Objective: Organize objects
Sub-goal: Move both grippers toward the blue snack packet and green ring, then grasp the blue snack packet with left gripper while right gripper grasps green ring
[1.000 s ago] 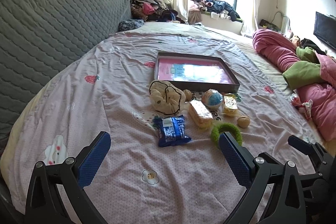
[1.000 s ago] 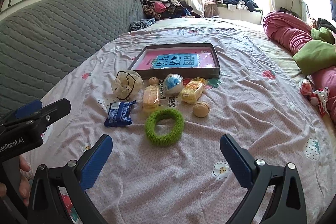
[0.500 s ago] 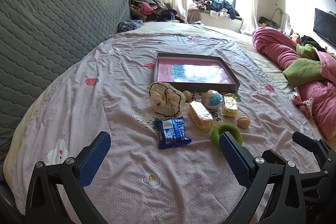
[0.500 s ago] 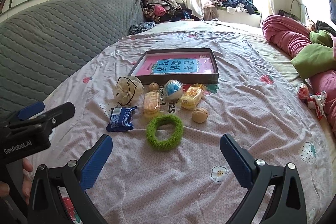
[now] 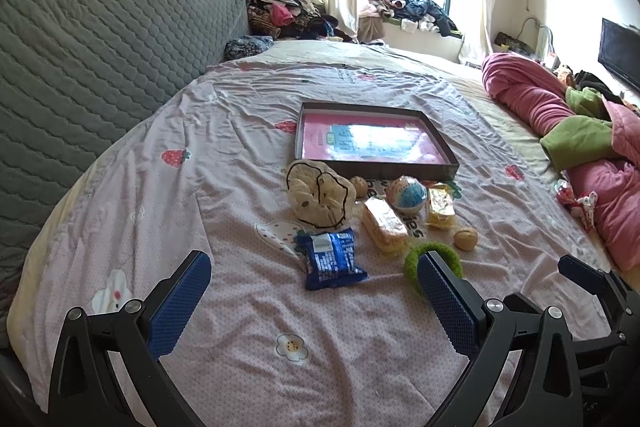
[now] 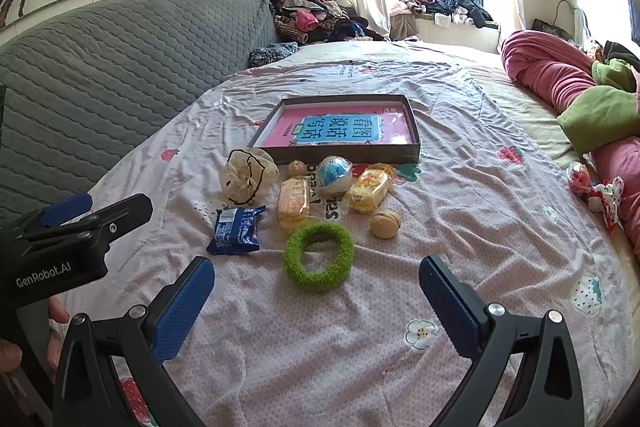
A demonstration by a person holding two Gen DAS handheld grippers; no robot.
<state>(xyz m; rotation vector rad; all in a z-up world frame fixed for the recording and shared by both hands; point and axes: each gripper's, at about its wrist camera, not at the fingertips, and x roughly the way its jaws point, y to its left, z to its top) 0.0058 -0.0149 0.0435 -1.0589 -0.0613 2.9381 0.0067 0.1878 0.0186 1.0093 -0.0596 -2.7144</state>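
Green ring [image 6: 319,257] ahead between open right claw [image 6: 316,301] fingers.

one tray [image 6: 414,149], one book [image 6: 340,129], two walnuts [image 6: 385,223], two yellow snack packs [image 6: 294,197], one blue packet [image 6: 236,231], one ball [image 6: 335,173], one green ring [image 6: 319,257], one cream scrunchie [image 6: 246,177], two grippers [image 6: 316,295].

You see a wrinkled matt cotton bedsheet [image 6: 460,219], a fuzzy green ring [image 6: 319,257], a glossy blue plastic wrapper [image 6: 236,231], and a quilted grey headboard [image 6: 120,67].
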